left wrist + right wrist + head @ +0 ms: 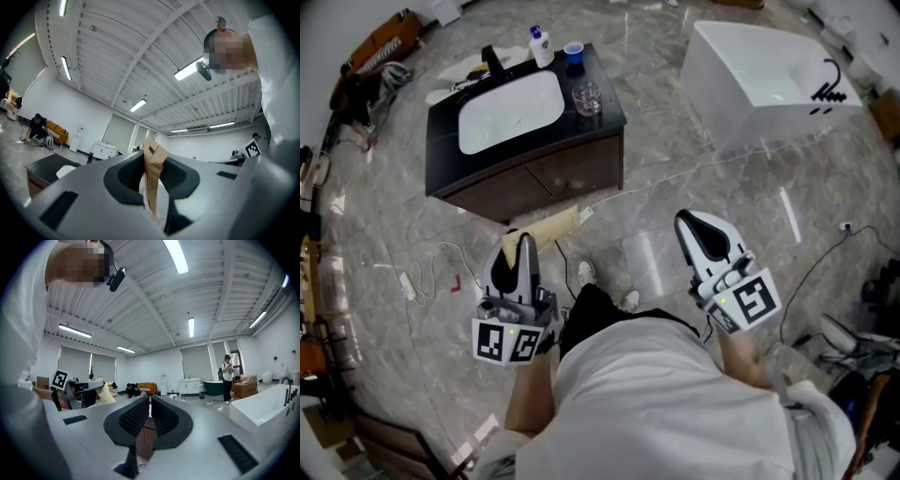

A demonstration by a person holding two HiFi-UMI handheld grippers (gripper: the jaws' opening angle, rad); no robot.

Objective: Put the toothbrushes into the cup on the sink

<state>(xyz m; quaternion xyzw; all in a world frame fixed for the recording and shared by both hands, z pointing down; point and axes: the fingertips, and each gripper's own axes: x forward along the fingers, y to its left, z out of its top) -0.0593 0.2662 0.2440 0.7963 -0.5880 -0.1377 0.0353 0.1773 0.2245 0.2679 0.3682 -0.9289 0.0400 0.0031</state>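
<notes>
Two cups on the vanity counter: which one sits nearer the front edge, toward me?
The clear glass, just right of the basin. The blue cup stands behind it, near the back edge beside the white bottle.

A big strip-lit test hall: freestanding vanity sink [546, 175], bathtub [741, 111], marble floor [675, 192].

The tan paper toothbrush pack [551, 227] is lying near frame centre, slanting up-right, with its lower end sitting clamped in the left gripper [516, 242]. A blue cup [574, 52] and a clear glass [588, 97] are standing upright, right of the white sink [508, 112], upper left.
</notes>
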